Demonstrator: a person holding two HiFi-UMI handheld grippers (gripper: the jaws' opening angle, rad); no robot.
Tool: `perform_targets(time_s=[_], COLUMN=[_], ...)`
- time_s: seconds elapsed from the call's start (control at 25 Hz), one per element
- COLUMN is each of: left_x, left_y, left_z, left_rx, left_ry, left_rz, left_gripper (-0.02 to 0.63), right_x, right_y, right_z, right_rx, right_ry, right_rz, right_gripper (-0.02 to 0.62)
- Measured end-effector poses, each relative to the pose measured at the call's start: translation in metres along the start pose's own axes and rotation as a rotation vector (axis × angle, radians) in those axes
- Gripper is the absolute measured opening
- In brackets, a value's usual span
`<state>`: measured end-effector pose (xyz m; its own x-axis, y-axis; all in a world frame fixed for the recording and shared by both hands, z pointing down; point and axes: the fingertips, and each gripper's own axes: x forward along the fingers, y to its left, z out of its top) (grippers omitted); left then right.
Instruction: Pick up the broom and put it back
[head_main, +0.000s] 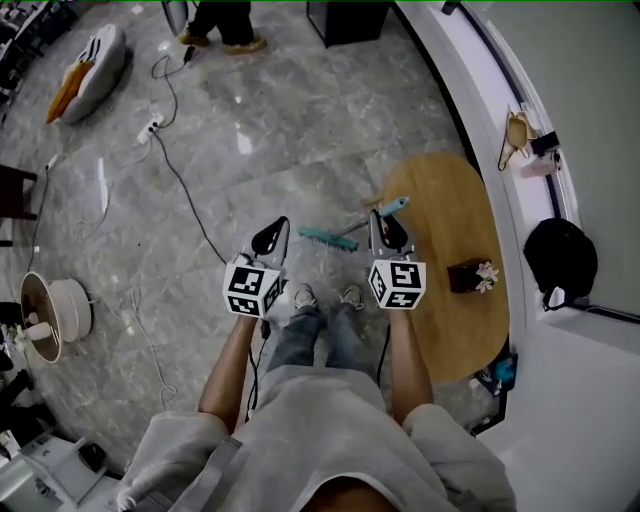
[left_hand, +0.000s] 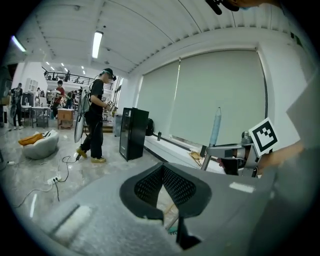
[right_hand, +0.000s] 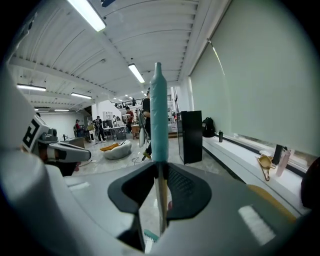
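1. My right gripper (right_hand: 159, 169) is clenched on the broom (right_hand: 158, 115); the dark mesh-textured pads press the shaft from both sides
2. The broom has a thin pale wooden shaft, a smooth teal sleeve on its upper end that tapers to a rounded tip, and a narrow teal brush head
3. In the right gripper view the shaft stands upright through the jaws, with the sleeve rising above them and the brush head showing below
4. From the head view the right gripper (head_main: 385, 232) holds the broom (head_main: 330, 240) near its sleeved end; its long axis slants from the brush head at lower left up to the teal tip at upper right, toward the table (head_main: 450, 200)
5. The broom sits in front of my feet, between the two grippers, over the floor (head_main: 250, 150); I cannot tell if the head touches it
6. My left gripper (left_hand: 163, 170) is closed with its tips meeting and nothing in them; in the head view this left gripper (head_main: 270, 238) is just left of the brush head
7. The table is an oval of warm wood; the floor is glossy grey marble
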<state>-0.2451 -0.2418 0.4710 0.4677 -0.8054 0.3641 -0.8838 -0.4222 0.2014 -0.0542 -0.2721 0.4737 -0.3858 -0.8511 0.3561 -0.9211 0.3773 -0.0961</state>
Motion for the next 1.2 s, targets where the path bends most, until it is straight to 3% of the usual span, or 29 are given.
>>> perform_targets(time_s=[0.36,0.68,1.2], left_x=[0.033,0.061,0.094], left_y=[-0.012,-0.023,-0.033], left_z=[-0.069,-0.131,-0.197], left_rx=[-0.037,-0.048,-0.075], left_ry=[0.096,0.183,0.26], left_rz=[0.022,0.002,-0.02], left_gripper=[0.003,0.003,0.003], right_x=[0.049,0.07,0.059], right_y=[-0.043,-0.081,-0.145], right_z=[-0.098,-0.17,-0.265], right_rx=[0.116,0.233,0.337], right_ry=[0.095,0.116,0.163], right_rz=[-0.032,-0.061,-0.129], right_gripper=[0.083,0.084,0.083])
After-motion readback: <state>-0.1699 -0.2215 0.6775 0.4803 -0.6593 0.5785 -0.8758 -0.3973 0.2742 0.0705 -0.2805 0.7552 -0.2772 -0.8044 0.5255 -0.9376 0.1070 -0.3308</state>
